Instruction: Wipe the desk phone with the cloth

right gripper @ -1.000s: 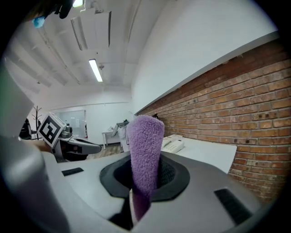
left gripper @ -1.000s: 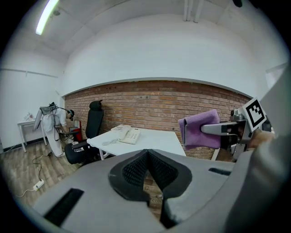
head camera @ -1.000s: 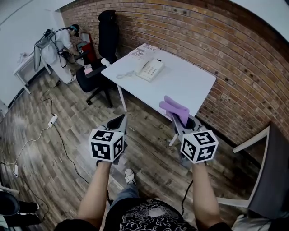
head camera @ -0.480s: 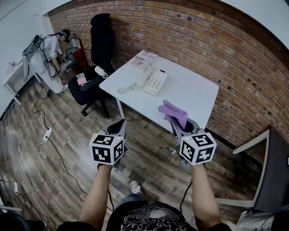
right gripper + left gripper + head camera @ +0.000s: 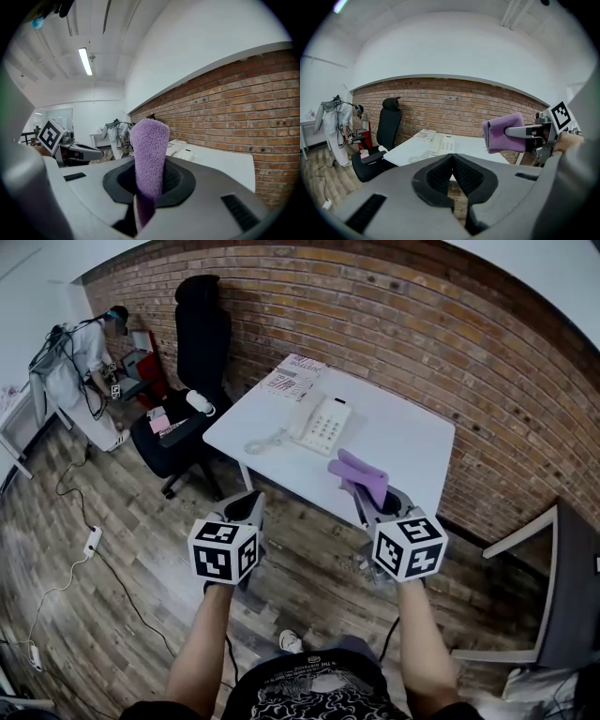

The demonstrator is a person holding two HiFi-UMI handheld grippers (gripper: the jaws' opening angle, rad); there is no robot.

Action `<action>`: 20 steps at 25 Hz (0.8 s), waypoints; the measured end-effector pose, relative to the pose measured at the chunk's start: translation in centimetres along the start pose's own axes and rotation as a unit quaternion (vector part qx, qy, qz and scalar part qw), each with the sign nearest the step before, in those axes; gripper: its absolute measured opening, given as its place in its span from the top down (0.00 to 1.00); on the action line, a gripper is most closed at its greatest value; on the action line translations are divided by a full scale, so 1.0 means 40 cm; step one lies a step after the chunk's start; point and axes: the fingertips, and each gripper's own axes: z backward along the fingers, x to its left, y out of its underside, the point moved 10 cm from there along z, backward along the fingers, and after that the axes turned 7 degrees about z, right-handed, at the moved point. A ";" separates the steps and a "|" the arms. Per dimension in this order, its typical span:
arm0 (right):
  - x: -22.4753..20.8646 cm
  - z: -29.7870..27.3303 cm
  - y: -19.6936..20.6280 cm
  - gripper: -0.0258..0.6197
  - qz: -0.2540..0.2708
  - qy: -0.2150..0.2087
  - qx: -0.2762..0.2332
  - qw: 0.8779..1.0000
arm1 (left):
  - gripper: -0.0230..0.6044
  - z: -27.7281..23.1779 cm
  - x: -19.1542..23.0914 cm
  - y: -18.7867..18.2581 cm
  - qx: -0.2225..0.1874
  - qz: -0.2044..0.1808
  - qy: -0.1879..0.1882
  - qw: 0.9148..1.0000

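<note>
A white desk phone [image 5: 319,422] with a coiled cord sits on the white desk [image 5: 412,442] by the brick wall; it also shows small in the left gripper view as the phone [image 5: 442,144]. My right gripper [image 5: 370,491] is shut on a folded purple cloth [image 5: 358,474], held over the desk's near edge; the cloth [image 5: 149,159] stands up between the jaws in the right gripper view. My left gripper [image 5: 246,506] is shut and empty, over the floor in front of the desk.
Papers [image 5: 292,377] lie at the desk's far corner. A black office chair [image 5: 187,381] stands left of the desk, and a person [image 5: 84,362] works at another table far left. A grey chair [image 5: 553,587] is at the right. Cables [image 5: 84,549] run over the wooden floor.
The view has moved closer to the desk; the phone and table now lie nearer to both grippers. Both grippers keep the same pose, the cloth still held.
</note>
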 end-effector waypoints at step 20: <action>-0.163 -0.267 -0.021 0.89 -0.009 0.026 0.001 1.000 | 0.95 -0.292 0.126 -0.113 0.021 -0.026 0.026 0.999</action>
